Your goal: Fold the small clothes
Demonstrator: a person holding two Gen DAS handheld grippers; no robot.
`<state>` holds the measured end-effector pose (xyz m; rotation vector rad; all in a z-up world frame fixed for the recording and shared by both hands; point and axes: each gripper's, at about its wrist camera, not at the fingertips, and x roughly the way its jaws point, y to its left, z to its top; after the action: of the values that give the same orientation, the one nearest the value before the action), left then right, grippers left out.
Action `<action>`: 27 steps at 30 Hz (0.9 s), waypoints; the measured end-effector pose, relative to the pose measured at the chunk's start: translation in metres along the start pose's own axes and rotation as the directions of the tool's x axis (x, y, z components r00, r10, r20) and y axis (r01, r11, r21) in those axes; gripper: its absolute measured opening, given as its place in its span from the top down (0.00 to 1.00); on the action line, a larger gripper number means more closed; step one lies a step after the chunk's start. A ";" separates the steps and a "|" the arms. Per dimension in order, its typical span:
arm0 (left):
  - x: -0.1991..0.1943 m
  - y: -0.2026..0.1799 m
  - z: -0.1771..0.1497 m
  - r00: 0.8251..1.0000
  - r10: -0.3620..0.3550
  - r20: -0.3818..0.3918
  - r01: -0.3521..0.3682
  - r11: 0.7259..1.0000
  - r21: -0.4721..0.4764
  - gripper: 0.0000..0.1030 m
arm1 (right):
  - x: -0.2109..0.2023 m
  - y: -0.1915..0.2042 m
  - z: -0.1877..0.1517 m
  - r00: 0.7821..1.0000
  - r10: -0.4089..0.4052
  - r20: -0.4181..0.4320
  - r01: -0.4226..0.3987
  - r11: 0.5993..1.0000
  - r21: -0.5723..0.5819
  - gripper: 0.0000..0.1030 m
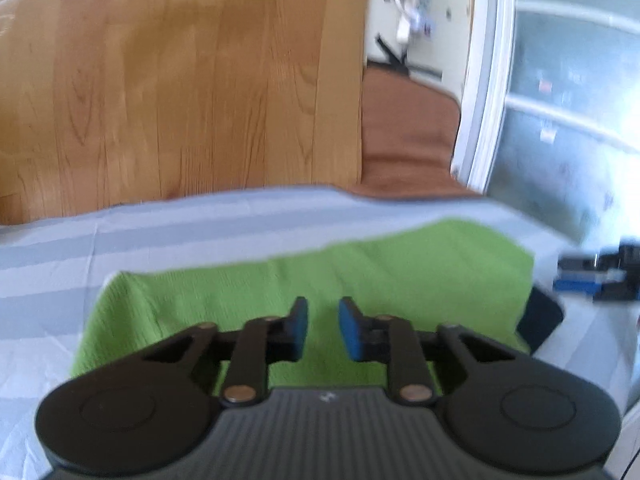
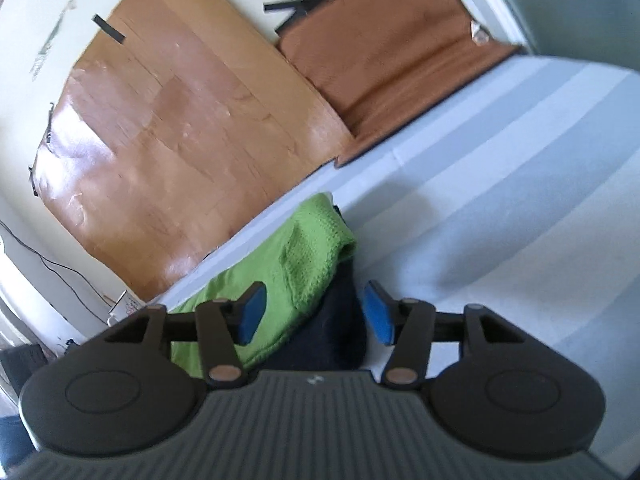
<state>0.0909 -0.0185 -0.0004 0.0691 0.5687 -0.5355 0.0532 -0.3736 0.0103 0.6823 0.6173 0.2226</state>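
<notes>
Blue-padded fingers of my left gripper (image 1: 323, 310) hover low over a folded green knit cloth (image 1: 360, 272), the pads drawn narrow with a slim gap between them and nothing caught in it. Green knit lies flat and lengthwise across a grey-and-white striped sheet (image 1: 160, 240), its near edge running under my left fingers. At its right end a dark garment (image 1: 540, 320) sticks out from beneath it.

From the right wrist view, my right gripper (image 2: 314, 312) stands wide, its pads clear of any fabric. Below and between them lie the rounded end of the green cloth and the dark garment under it. Neither pad presses on them.

Beyond the sheet's far edge are a glossy wood-grain floor panel (image 2: 180, 120), held at its edges by strips of black tape, and beside it a brown mat (image 2: 392, 48). Both views are softened by blur.
</notes>
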 end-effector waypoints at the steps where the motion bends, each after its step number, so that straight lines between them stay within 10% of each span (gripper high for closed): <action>1: 0.006 0.000 -0.002 0.999 0.014 -0.034 -0.014 1.000 0.001 0.89 | 0.006 0.000 0.003 1.000 0.001 -0.021 -0.001 1.000 0.007 0.42; 8: 0.011 -0.002 -0.006 0.997 0.047 -0.065 -0.046 0.999 0.029 0.91 | 0.054 -0.007 0.011 0.991 0.046 -0.127 -0.035 0.996 0.086 0.45; 10: 0.012 -0.004 -0.004 0.996 0.051 -0.073 -0.049 0.998 0.036 0.91 | 0.060 -0.004 0.010 0.988 0.038 -0.149 -0.022 0.994 0.103 0.69; 14: -0.010 0.017 0.015 0.999 0.015 -0.028 -0.017 0.998 -0.065 0.87 | 0.051 0.013 0.019 0.988 0.026 -0.150 -0.010 0.994 0.109 0.75; 20: -0.060 0.085 0.048 0.993 0.047 0.111 -0.013 0.956 -0.295 0.87 | 0.040 0.117 0.032 0.984 0.126 -0.126 -0.143 0.980 -0.138 0.77; 27: -0.087 0.142 0.039 0.983 0.087 0.161 -0.010 0.905 -0.426 0.82 | 0.100 0.244 -0.021 0.943 0.164 -0.289 -0.283 0.852 -0.441 0.77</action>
<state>0.1189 0.1362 0.0668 -0.3761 0.4976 -0.3544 0.1216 -0.1390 0.1101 0.2425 0.6811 0.6654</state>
